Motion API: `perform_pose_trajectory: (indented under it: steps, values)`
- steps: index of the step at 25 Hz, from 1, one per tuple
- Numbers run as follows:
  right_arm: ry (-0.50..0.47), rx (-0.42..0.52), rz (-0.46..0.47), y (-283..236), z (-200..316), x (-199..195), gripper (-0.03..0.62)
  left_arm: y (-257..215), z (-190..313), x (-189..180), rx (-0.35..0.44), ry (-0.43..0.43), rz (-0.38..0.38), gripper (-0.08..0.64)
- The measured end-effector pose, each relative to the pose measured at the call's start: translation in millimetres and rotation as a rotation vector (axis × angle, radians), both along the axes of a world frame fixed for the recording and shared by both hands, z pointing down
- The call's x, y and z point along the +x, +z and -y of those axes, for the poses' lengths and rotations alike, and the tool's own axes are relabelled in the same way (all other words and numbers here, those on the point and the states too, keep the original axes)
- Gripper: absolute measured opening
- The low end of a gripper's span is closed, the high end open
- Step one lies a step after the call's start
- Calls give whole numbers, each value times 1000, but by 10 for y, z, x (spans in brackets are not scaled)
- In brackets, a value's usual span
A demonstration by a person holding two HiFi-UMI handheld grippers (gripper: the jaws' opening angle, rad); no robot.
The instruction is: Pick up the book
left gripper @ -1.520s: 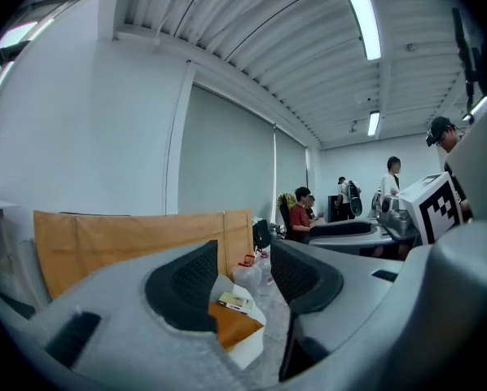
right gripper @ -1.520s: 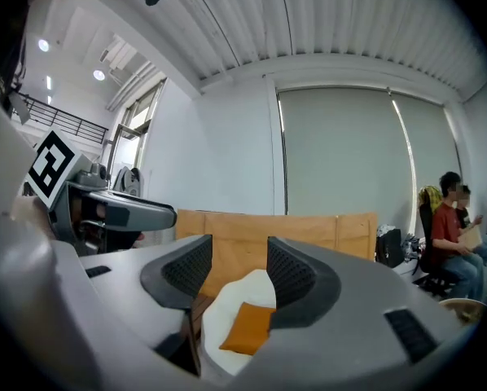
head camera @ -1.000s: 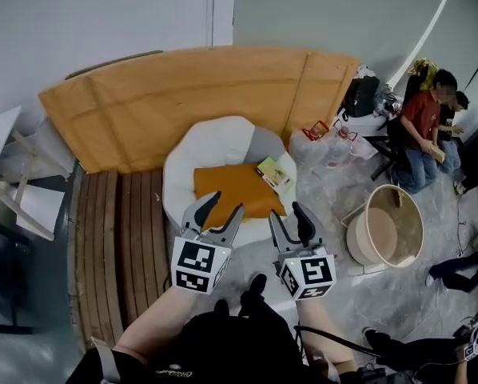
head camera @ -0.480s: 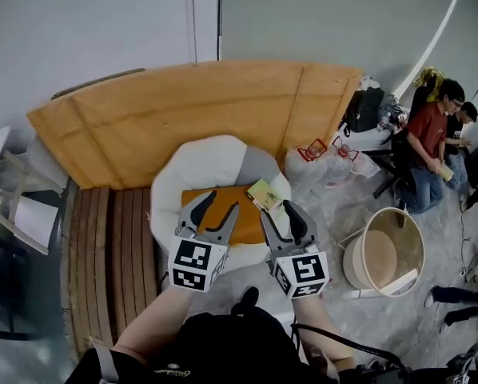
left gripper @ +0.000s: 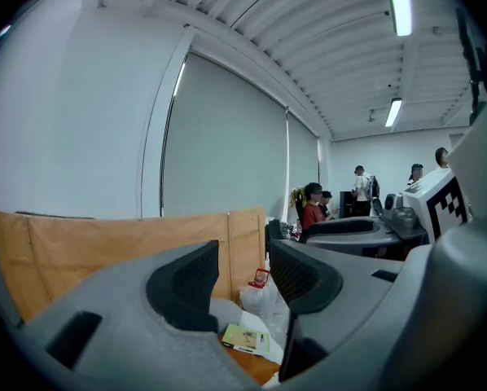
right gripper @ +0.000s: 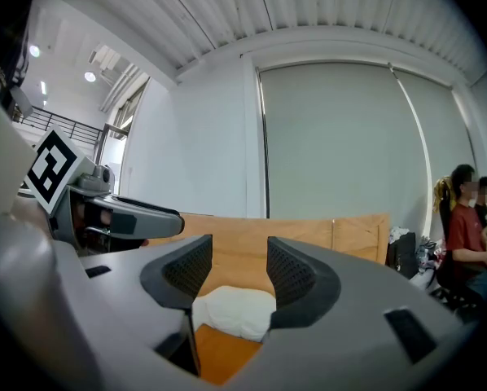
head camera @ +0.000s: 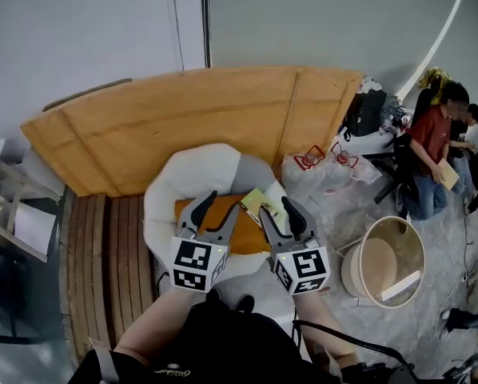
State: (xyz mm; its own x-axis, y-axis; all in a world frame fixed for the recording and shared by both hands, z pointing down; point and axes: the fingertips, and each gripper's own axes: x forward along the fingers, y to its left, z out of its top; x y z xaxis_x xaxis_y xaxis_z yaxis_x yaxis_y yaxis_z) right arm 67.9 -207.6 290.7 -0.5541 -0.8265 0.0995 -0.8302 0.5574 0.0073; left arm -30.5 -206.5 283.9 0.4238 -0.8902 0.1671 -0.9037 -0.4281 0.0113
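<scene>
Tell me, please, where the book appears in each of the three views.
Head view: the book lies at the centre, on the orange cushion.
Left gripper view: low in the picture, at bottom centre.
Right gripper view: not in it.
Shared landmark: the wooden board against the wall.

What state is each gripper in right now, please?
Left gripper: open, holding nothing.
Right gripper: open, holding nothing.
</scene>
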Motion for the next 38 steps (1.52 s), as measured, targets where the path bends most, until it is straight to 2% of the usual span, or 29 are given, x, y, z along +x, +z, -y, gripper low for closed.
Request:
perform_pose_trajectory:
  steps: [9, 24, 30, 38]
  values:
    - [46, 33, -17, -107, 212, -156, 213, -76, 267, -82, 24, 55, -22, 186]
    - [67, -9, -35, 65, 507, -383, 210, 112, 588, -276, -20, 73, -40, 186]
    - [85, -11, -36, 109, 556, -335, 206, 152, 635, -253, -20, 81, -40, 186]
    - [84, -44, -33, 282, 642, -356, 206, 335, 724, -230, -58, 84, -32, 186]
